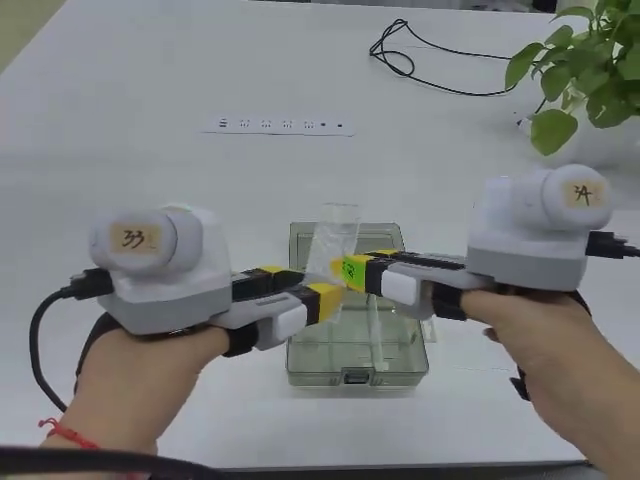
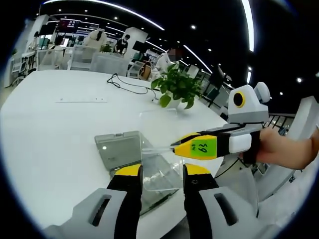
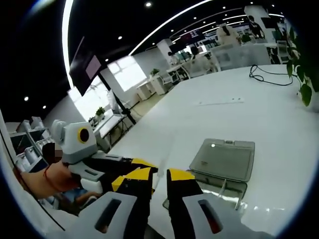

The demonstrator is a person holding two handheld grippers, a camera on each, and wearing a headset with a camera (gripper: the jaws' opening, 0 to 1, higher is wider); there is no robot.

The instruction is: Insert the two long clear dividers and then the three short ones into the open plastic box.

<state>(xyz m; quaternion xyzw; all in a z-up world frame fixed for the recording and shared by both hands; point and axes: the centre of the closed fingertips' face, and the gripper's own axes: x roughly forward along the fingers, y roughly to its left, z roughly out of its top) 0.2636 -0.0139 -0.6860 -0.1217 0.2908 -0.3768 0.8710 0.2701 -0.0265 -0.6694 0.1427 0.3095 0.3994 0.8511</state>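
The open clear plastic box (image 1: 300, 368) sits in front of me with its lid (image 1: 385, 238) laid flat behind it. One long clear divider (image 1: 376, 335) stands inside, toward the right. Above the box a clear divider sheet (image 1: 334, 232) is held upright. My right gripper (image 1: 348, 272) is shut on its lower edge. My left gripper (image 1: 325, 297) is beside it, tip to tip. In the left gripper view my own jaws (image 2: 162, 172) stand apart over the box (image 2: 159, 186), and the right gripper (image 2: 175, 146) pinches the faint sheet (image 2: 158, 119). The right gripper view shows its jaws (image 3: 159, 177) nearly together.
A white power strip (image 1: 280, 125) lies farther back on the white table (image 1: 150, 170). A black cable (image 1: 420, 60) and a potted plant (image 1: 580, 70) are at the far right. The table's near edge runs just under my hands.
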